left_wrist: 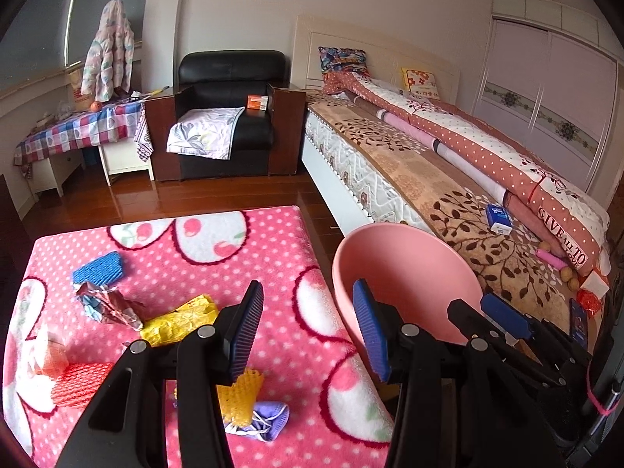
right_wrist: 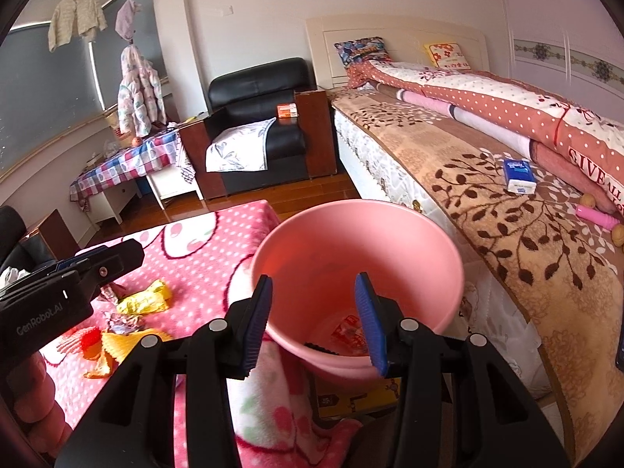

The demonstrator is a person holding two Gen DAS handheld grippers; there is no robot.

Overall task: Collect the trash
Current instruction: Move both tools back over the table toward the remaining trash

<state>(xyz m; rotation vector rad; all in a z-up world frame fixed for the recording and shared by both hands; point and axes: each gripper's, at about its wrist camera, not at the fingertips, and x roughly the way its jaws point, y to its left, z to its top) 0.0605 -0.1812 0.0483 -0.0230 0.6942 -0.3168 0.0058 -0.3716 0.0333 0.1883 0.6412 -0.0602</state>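
On the far left of the pink polka-dot surface [left_wrist: 273,241] the trash lies in a loose scatter: a red foam net [left_wrist: 80,384] at the near-left edge, a blue foam pad [left_wrist: 99,269] farther back, a crumpled foil wrapper [left_wrist: 111,304] beside it, a yellow bag [left_wrist: 179,321], and a yellow foam net [left_wrist: 238,397] lying against a purple cloth scrap [left_wrist: 271,419]. My left claw [left_wrist: 308,331] hangs above this litter, its jaws standing well apart with nothing between them. The risk here, as I judge it, is the fleecy cover: if I close low, the pads may pinch the fleece along with a wrapper and drag the whole cover. The foil wrapper and yellow bag touch, so a sloppy pinch could lift one and flick the other to the floor.

Moving right, the pink bin [right_wrist: 429,249] stands just beside the surface's edge, between it and the bed [right_wrist: 507,202]. A red wrapper [right_wrist: 349,331] already lies at its bottom. My right claw [right_wrist: 314,323] hovers over the bin's mouth, jaws half spread and empty. The bin looks light; a knock on its rim could tip it. The two claws sit close together, so crossing paths could make them collide.
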